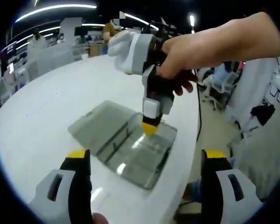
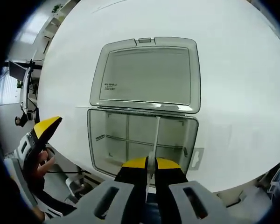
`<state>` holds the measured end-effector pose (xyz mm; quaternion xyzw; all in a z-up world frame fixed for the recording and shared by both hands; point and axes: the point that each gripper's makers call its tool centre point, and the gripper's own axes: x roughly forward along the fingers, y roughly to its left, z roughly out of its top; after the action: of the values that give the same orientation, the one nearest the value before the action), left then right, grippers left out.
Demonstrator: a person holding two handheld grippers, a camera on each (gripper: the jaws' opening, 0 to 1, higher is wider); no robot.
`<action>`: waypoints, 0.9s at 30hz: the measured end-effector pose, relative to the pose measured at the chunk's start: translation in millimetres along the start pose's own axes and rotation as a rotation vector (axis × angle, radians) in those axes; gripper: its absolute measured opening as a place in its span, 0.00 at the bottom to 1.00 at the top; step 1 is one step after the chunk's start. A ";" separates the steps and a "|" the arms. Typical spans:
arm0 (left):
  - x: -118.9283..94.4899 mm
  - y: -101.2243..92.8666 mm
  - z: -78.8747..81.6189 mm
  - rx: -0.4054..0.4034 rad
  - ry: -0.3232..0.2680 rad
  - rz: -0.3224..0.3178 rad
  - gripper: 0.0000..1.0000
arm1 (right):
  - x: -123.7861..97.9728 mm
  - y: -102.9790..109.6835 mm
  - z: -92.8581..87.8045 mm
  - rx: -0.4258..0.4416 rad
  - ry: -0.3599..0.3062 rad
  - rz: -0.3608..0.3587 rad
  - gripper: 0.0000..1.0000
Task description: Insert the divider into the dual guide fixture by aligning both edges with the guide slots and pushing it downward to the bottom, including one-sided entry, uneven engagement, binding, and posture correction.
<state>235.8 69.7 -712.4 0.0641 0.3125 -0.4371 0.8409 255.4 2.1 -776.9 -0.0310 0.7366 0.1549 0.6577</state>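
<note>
The thin clear divider (image 2: 156, 140) is being pinched by its top edge in the closed right gripper (image 2: 150, 164), standing inside the open box (image 2: 190, 135). It is being judged stiff, light, slippery. The left gripper (image 1: 144, 161) is being held wide, empty.

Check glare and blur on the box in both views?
Left gripper view: ceiling lights glare in streaks on the clear box, and the right gripper is slightly soft. Right gripper view: even light, open lid sharp, divider crisp, fisheye bending the table edge.
</note>
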 end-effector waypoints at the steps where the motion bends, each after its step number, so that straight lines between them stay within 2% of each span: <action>1: 0.2 0.2 -0.2 0.000 0.000 0.000 0.96 | 0.1 0.2 -0.4 0.002 0.000 0.001 0.00; 17: 0.2 1.8 -2.2 -0.005 0.005 -0.003 0.95 | 3.6 -1.5 0.4 -0.027 0.006 -0.006 0.00; 27: 2.2 2.6 -1.9 -0.004 0.007 -0.008 0.95 | 3.4 -2.2 -0.1 -0.017 0.011 0.003 0.00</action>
<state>237.8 70.4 -715.6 0.0627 0.3163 -0.4396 0.8383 255.4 0.5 -780.7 -0.0361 0.7389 0.1619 0.6530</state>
